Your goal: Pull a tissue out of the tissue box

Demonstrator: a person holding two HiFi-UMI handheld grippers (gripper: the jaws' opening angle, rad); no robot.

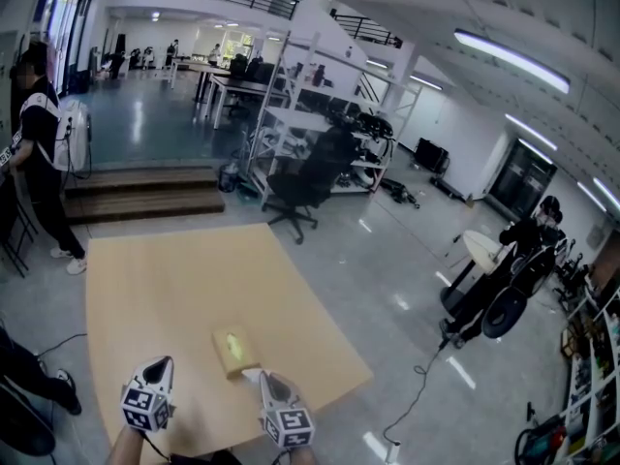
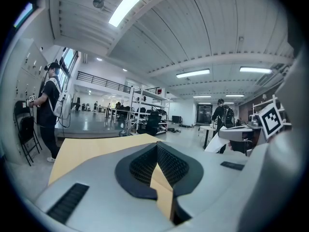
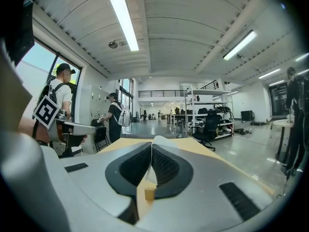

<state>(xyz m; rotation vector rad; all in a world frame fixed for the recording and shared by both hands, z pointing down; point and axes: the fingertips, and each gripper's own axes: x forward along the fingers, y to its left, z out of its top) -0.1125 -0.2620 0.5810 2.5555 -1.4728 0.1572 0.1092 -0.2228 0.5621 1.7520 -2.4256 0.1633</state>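
**While right jaws pinch the tissue, box rests by the bench's near edge**

Where the tan bench (image 1: 145, 279) approaches its near edge, the yellow tissue box (image 1: 233, 353) lies flat, its top print too small to read. A white tissue (image 1: 250, 375) shows at the box's near end, touching the tip of the right hand-held gripper (image 1: 265, 380), whose jaws are pressed together on it. The left hand-held gripper (image 1: 165, 362) sits to the left of the box, apart from it, jaws together with nothing between them. Each hand-held gripper carries a marker cube (image 1: 145, 408) bearing black-and-white square codes.
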